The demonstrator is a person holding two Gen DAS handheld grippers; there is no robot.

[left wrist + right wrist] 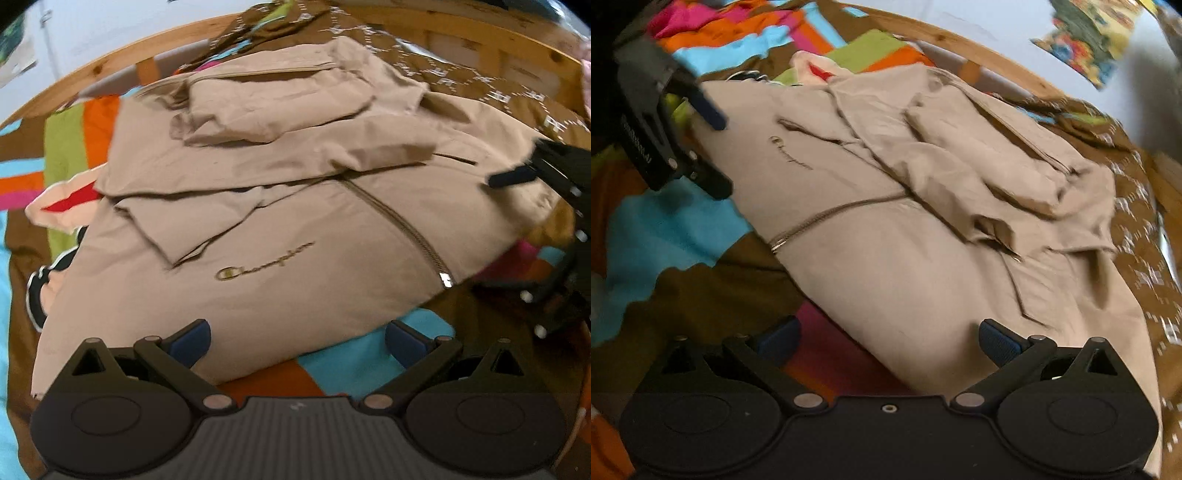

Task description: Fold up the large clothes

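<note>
- Left gripper [297, 341], jaws wide apart and holding nothing, hovers at the jacket's near edge.
- Right gripper [888, 341] likewise gapes, empty.
- Beige jacket [295, 206] lies partly folded on the striped bedspread [354, 354].
- Beyond it, a wooden bed frame [110, 55].

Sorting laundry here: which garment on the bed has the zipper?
The tan Champion jacket; the peach garment beneath it shows red inside and no zipper.

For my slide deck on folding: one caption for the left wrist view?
Open left tongs over a beige zip jacket, sleeves folded in, on a colourful bedspread.
</note>
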